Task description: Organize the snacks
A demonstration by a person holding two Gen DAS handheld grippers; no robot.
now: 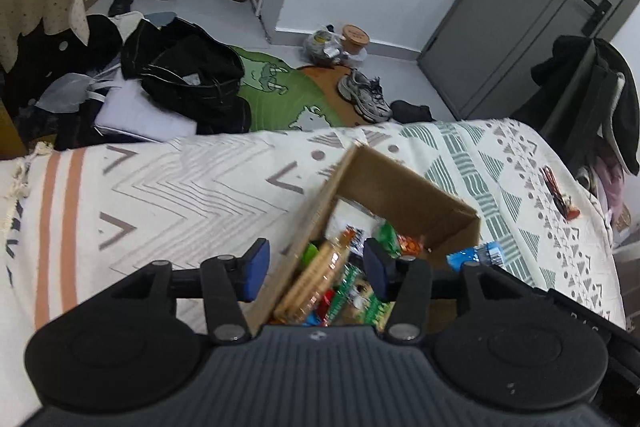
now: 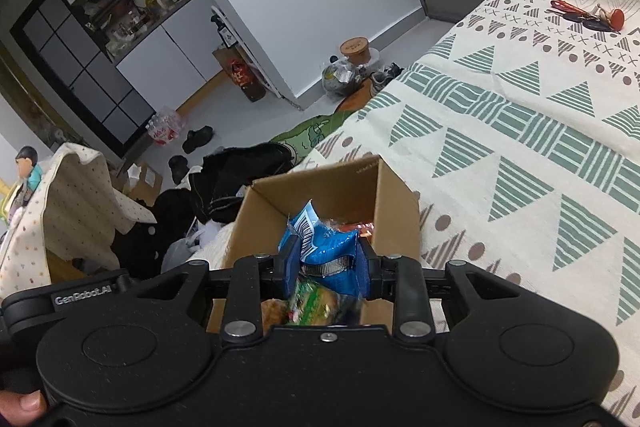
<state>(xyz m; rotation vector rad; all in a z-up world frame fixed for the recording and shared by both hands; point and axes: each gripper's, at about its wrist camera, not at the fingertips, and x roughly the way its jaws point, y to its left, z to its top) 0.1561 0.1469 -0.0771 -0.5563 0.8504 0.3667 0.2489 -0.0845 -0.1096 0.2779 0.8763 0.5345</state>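
Note:
An open cardboard box (image 1: 404,187) stands on the patterned bedspread (image 1: 180,179) with several snack packs inside: a clear pack of biscuits (image 1: 316,279), green packets (image 1: 386,235) and an orange one. My left gripper (image 1: 316,267) is open, its blue pads straddling the box's left wall. In the right wrist view the same box (image 2: 396,203) lies just ahead. My right gripper (image 2: 326,267) is shut on a blue snack bag (image 2: 328,247) over the box mouth. That bag's end (image 1: 474,254) shows at the box's right side in the left wrist view.
A bunch of keys with a red tag (image 2: 588,17) lies on the far part of the bed. Beyond the bed edge the floor holds black clothing (image 1: 188,75), a green rug (image 1: 280,95), sneakers (image 1: 364,95) and bottles. A grey door (image 1: 516,23) stands at right.

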